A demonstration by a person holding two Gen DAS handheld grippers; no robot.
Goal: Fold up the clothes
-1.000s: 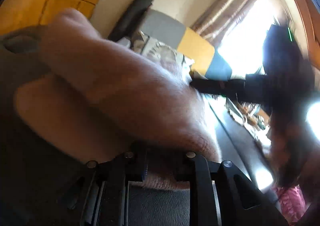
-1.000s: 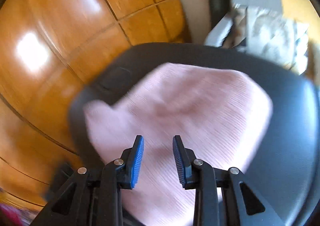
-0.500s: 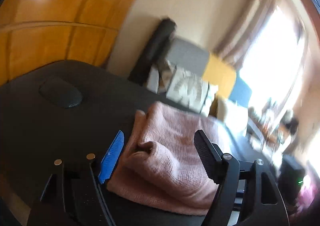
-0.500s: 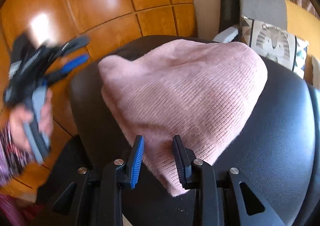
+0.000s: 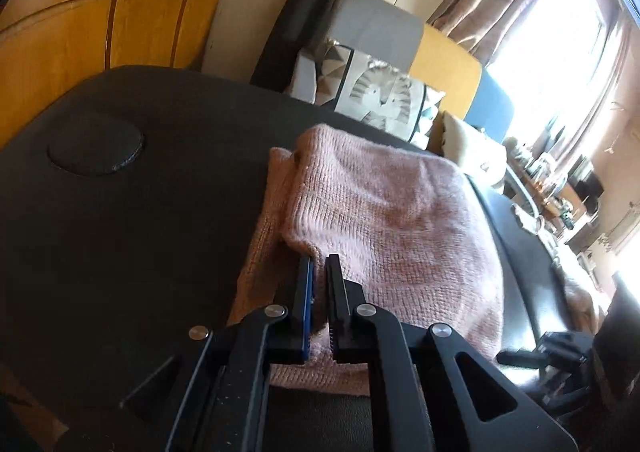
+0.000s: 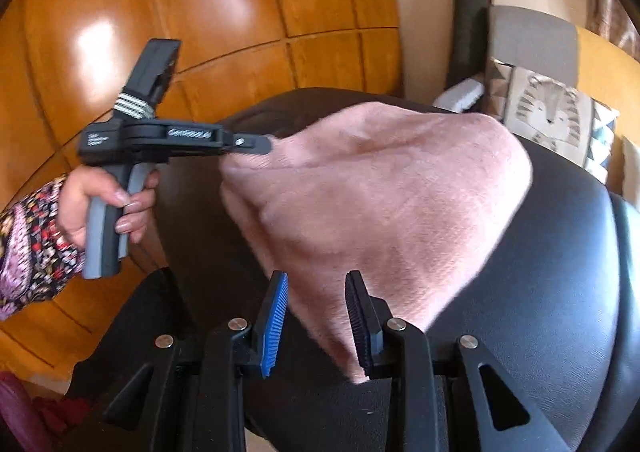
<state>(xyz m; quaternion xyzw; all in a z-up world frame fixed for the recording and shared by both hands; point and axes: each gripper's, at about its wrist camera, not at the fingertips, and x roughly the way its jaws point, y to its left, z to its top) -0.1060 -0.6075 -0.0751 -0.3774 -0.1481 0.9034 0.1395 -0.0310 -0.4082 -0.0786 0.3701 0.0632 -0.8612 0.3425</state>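
Left wrist view: the left tool (image 5: 319, 272), spread wide half a second ago around the bunched edge, is now pressed together on the near corner of the pink ribbed knit garment (image 5: 384, 228) (a firm pinch, by the look of it). That reads as a fold being taken up. The garment lies doubled on the black padded leather counter (image 5: 132, 220), its long axis running away from the camera toward the patterned cushion (image 5: 380, 100), the rounded fold end pointing far-left.

Right wrist view: the right tool (image 6: 316, 316) stays spread, its blue and black pads either side of the garment's near tip without closing. The left corner now rises off the counter, drawn toward the person's hand (image 6: 106, 200); the knit stretches into a wedge, narrow end pointing at this camera.
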